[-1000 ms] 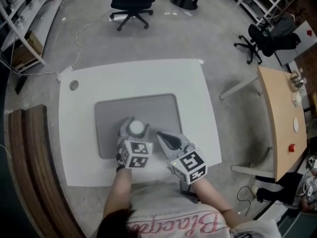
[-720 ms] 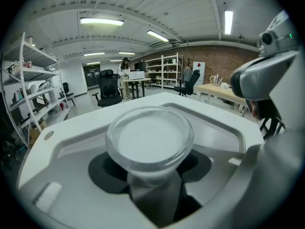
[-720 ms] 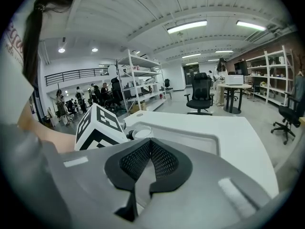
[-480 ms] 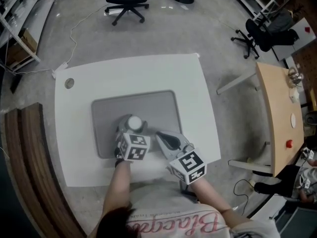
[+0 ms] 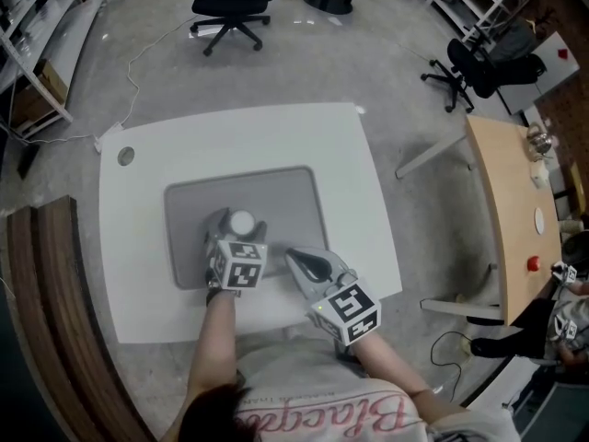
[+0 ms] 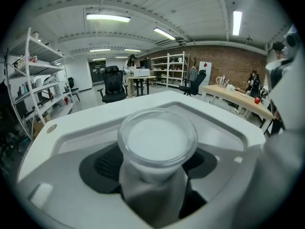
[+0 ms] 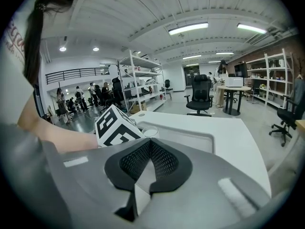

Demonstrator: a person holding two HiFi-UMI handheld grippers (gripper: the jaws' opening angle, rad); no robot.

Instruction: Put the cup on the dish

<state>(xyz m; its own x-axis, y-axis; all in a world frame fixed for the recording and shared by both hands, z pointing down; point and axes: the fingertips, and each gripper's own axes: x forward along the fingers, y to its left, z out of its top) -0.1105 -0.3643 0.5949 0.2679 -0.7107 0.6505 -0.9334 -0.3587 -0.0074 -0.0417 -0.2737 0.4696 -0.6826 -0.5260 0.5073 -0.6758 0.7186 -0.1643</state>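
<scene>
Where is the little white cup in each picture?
Head view: the cup sits left of the middle, on the grey dish.
Left gripper view: the cup is big in the middle, between the left gripper's opening jaws.
Right gripper view: the cup is tiny, left of the middle, beside the marker cube.
Shared landmark: the grey dish shows in all three views.

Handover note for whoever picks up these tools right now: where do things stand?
Left tool: jaws opening, cup between them.
Right tool: shut, empty, near the front right corner of the dish.
The cup stands upright on the grey dish.
Done: cup placed.
Left to do: probably just draw the left tool back clear of the cup without tipping it.
</scene>
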